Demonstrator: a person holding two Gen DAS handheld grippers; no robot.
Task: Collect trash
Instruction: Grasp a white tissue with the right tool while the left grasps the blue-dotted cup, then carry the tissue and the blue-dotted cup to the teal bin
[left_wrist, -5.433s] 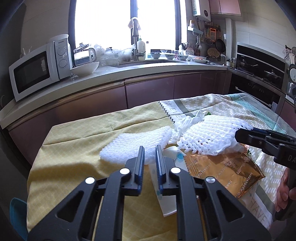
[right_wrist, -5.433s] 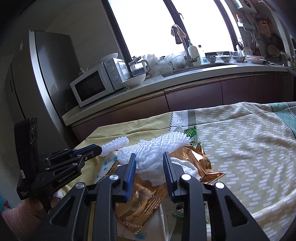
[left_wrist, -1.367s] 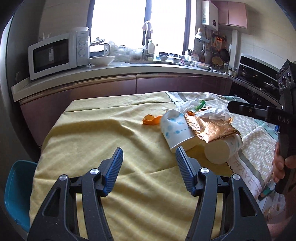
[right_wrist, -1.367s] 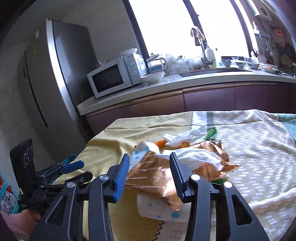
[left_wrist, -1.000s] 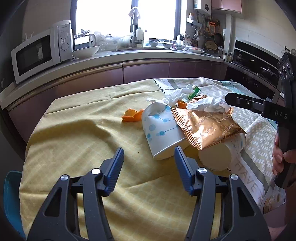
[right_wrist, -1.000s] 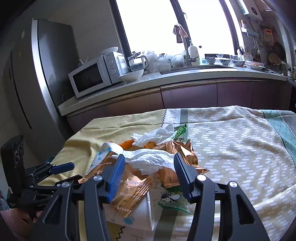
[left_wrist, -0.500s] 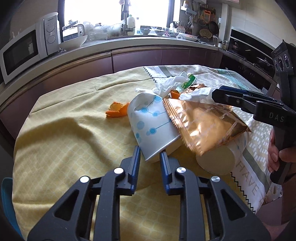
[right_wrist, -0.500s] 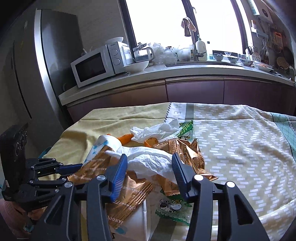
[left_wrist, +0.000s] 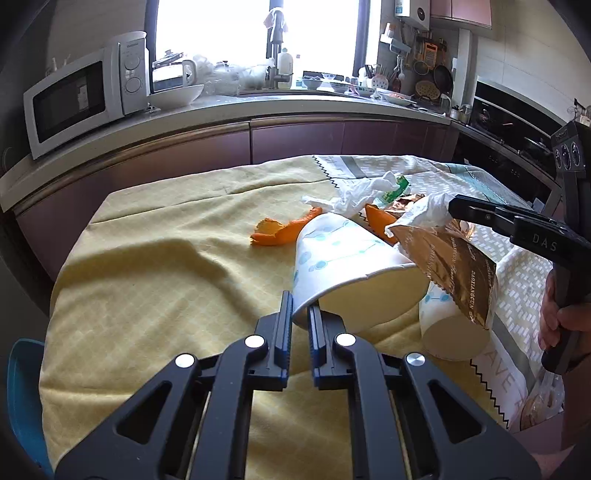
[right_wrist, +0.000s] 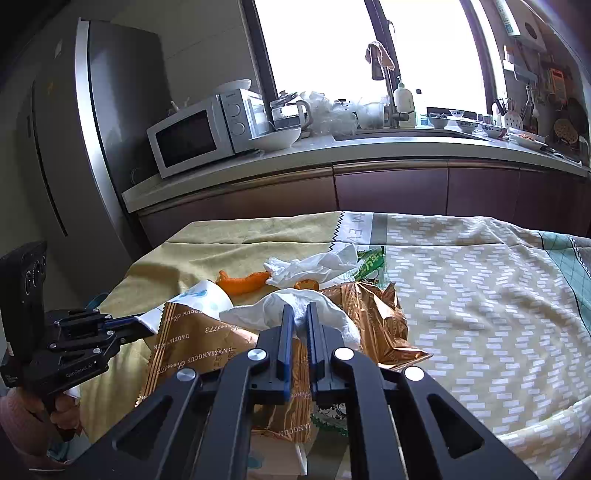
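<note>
We have both tools closed on trash at the same time. Our left gripper has its jaws clamped on the rim of the paper cup, one jaw outside the wall and one inside the mouth, and the cup lies tipped on its side on the yellow cloth of the desk. Our right gripper has its jaws pressed together on a crumpled white tissue that sits on top of the gold snack bag, just beside the cup's mouth.

The rest of the trash lies in one heap around the cup: orange peel behind it, a second tissue and a green wrapper beyond the peel, and a second paper cup on its side to the cup's right, partly under the gold bag.

We judge the step in hand to be the pickup of the tissue, with the cup held as the container to receive it. Little of the pile looks collected yet.

The next move likely calls for lifting the tissue clear of the gold bag without dragging the bag along, tilting the cup's mouth upward, and carrying the tissue over that mouth before letting go. The thin cup rim could crumple or slip, so the hold there needs to be steady.
</note>
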